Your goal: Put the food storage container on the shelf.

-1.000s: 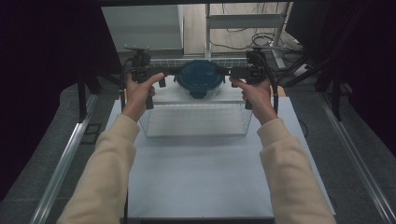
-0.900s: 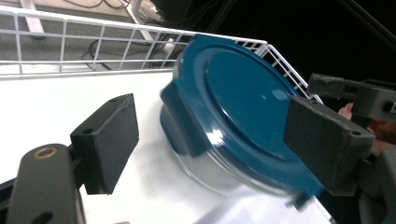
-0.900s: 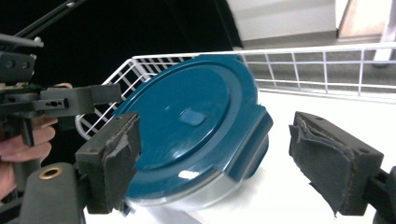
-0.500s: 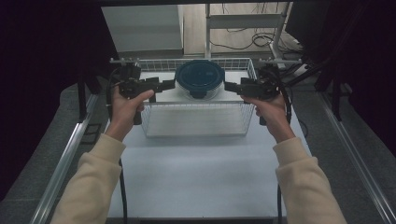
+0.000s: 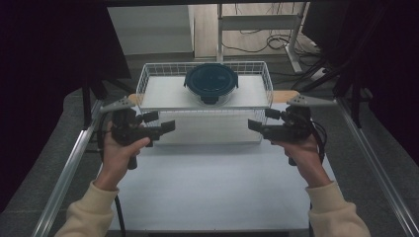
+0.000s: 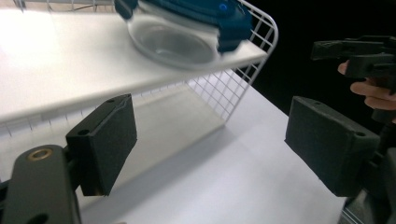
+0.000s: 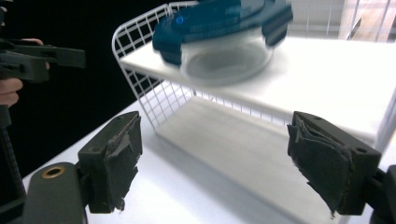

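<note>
Both forearms come in from the near edge of the table [image 5: 207, 192], each hand wrapped around a grip and held level, so the left hand-held gripper [image 5: 165, 127] and the right hand-held gripper [image 5: 254, 126] point inward at each other across the front of the wire basket [image 5: 148, 79]. Both are released with nothing between their jaws; the left one's jaws have just been opening. The round container [image 5: 211, 83], clear-bodied under a dark blue clip lid, sits on the white shelf [image 5: 163, 91] inside the basket, toward its middle and far side, above and beyond both hand-held grippers and apart from them. The basket's wire rim rises around the container on all sides. Bare white table lies between the hands and toward the near edge, with metal rails [image 5: 69, 168] bordering each side.
</note>
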The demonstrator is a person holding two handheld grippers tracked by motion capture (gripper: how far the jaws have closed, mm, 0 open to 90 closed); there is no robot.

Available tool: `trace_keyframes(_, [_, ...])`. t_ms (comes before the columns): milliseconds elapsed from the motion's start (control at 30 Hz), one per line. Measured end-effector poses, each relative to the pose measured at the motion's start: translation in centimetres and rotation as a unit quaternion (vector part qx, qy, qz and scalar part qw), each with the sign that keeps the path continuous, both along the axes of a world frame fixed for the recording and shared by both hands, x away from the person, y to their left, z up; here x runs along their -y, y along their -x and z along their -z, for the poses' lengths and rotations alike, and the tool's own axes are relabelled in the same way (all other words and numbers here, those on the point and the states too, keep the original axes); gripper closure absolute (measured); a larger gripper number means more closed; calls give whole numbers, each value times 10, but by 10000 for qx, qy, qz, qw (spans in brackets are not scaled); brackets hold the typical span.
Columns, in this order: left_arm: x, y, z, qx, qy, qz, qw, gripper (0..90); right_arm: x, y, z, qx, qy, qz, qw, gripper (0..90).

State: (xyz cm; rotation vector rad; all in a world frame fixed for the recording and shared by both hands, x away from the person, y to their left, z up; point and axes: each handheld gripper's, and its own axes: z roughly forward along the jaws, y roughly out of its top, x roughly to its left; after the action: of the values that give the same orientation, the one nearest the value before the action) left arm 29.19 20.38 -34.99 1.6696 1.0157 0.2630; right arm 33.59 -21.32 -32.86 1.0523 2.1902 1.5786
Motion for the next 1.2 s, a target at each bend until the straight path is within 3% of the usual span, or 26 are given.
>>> trace_keyframes(100, [-1,14,17,46,-213,-46,9998,165,5,12,14,51,133,29,9999,175])
trace_keyframes(233, [-2,30,50,-95,-362,-111,9992,163,12,28,39,46,258,75,9996,176])
trace_keyframes(300, [-2,35,61,-191,-348,-74,9992,163,17,40,60,-75,199,60,9998,176])
trace_keyframes(367, [-1,43,74,-232,-377,-69,9990,164,18,43,65,-111,168,45,9998,176])
trace_keyframes(500, [2,56,92,-290,-494,-47,9983,165,24,61,92,-219,147,62,9996,179])
trace_keyframes(600, [6,62,104,-330,-724,-48,9968,165,26,71,111,-362,344,55,9987,180])
trace_keyframes(800, [8,69,131,-595,-967,-53,9935,165,29,84,146,-540,761,86,9956,180])
trace_keyframes(1200, [7,67,135,-621,-1023,-124,9927,163,32,82,147,-422,801,193,9957,180])
